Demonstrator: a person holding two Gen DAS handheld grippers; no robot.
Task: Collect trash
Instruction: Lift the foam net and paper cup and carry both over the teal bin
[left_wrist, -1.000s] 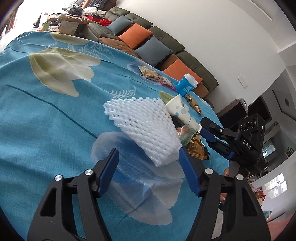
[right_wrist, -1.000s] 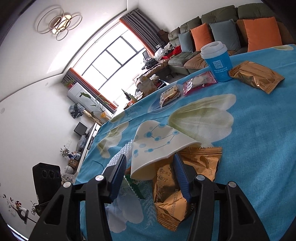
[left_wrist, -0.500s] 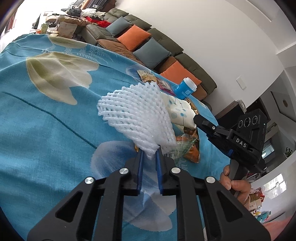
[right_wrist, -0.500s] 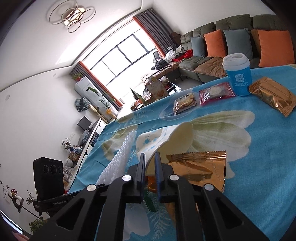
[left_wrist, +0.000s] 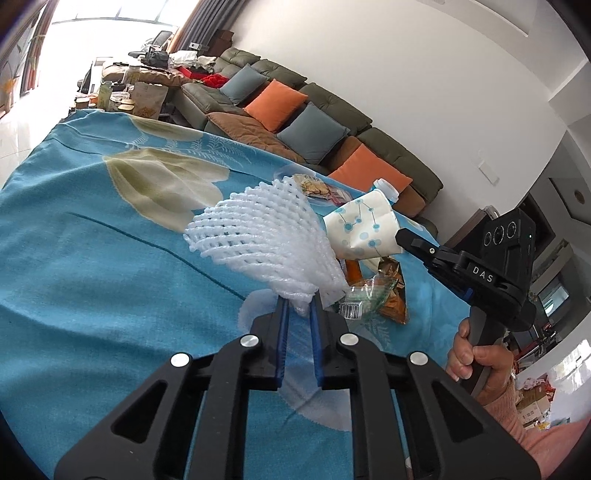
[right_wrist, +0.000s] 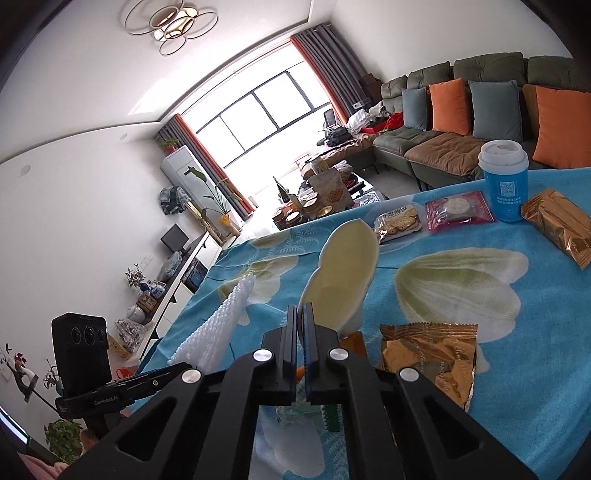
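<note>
Both tools clamped, held above the counter

The left tool (left_wrist: 297, 306) has its blue pads pinched nearly together; the right tool (right_wrist: 302, 314) is pressed tight too, gripped at its handle by the person's right hand (left_wrist: 476, 363).

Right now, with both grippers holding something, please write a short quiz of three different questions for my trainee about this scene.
1. True or false: the left gripper holds the white foam fruit net.
2. What does the right gripper hold? A) blue lidded cup B) crushed white paper cup with blue dots C) gold wrapper
3. Fill in: the blue lidded cup stands ____ on the blue flowered tablecloth.

Key: 1 true; 2 B; 3 upright
</note>
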